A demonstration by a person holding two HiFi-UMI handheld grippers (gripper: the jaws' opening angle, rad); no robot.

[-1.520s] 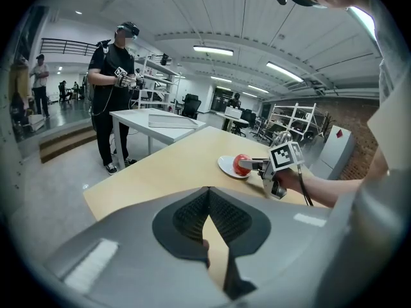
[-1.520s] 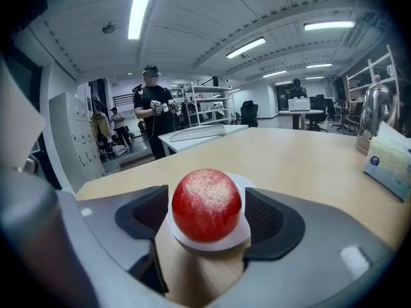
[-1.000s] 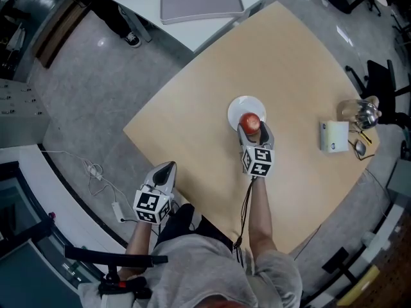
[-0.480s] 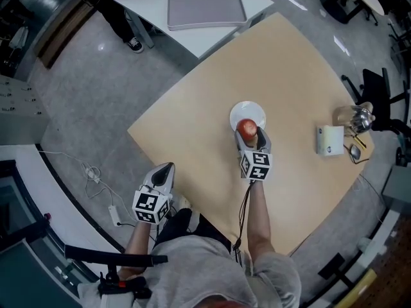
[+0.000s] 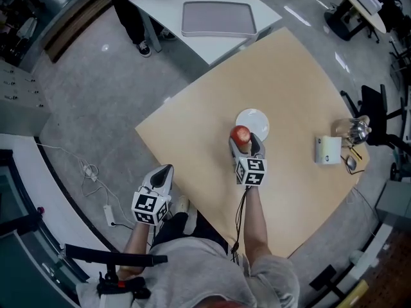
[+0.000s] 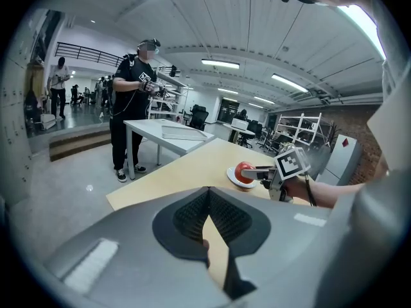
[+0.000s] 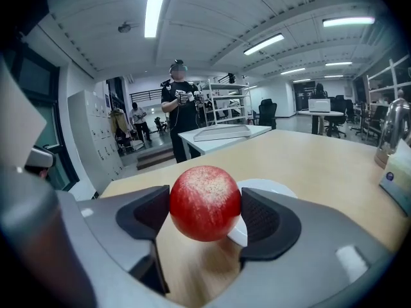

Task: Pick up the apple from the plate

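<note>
Your right gripper (image 5: 244, 145) is clamped on the apple (image 5: 240, 133). In the right gripper view, both dark pads press on the sides of the red apple (image 7: 204, 202), one on each side. The apple is at the rim of the white plate (image 5: 255, 122) on the side toward you, and the plate (image 7: 273, 187) shows just behind it. The underside of the apple hangs free over the wooden table (image 5: 302, 82).

Your left gripper (image 5: 160, 178) is well apart from the plate, off the table edge and near your body. In its own view the jaws of the left gripper (image 6: 209, 218) meet at the tips and there is nothing between them.

To the right of the plate, near the table edge, stands a white box (image 5: 327, 149). Beyond the plate, a grey tray (image 5: 219, 18) lies on a separate white table.
</note>
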